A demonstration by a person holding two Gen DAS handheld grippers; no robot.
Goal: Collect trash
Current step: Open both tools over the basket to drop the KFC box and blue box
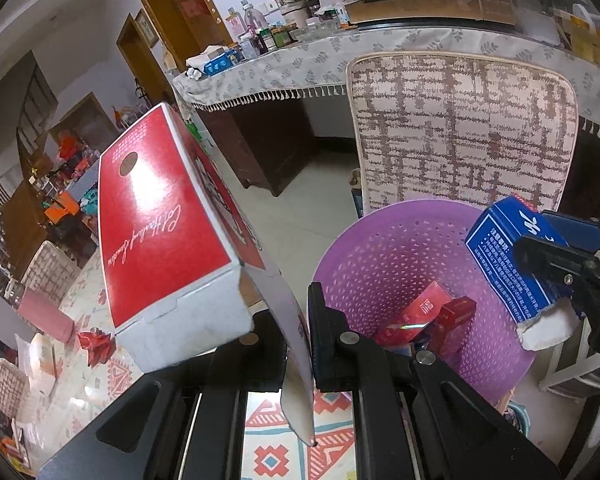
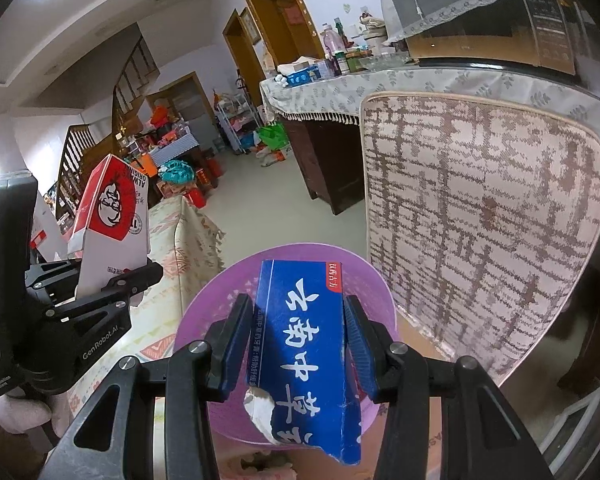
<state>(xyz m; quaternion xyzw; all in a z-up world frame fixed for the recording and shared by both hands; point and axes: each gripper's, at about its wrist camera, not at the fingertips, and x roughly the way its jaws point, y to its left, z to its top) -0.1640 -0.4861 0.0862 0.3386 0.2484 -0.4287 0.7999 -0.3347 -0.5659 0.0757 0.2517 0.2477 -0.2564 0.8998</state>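
My left gripper [image 1: 290, 340] is shut on the thin white flap of a red and white cardboard box [image 1: 168, 224], which hangs tilted to the left of a purple perforated basket [image 1: 400, 252]. Red packs [image 1: 428, 316] lie inside the basket. In the right wrist view, my right gripper [image 2: 296, 304] is shut on a torn blue carton [image 2: 304, 344], held over the purple basket [image 2: 204, 312]. The left gripper [image 2: 112, 280] and the red box [image 2: 108, 216] stand to the left there. The blue carton [image 1: 508, 248] and the right gripper [image 1: 560, 268] hang above the basket's right rim.
A chair with a brown and cream patterned back [image 1: 460, 128] stands right behind the basket. A table with a red patterned cloth [image 1: 276, 448] lies below my left gripper, with a crumpled red wrapper [image 1: 96, 344] and a pink cup [image 1: 44, 312] on it. A cluttered sideboard [image 1: 300, 64] is farther back.
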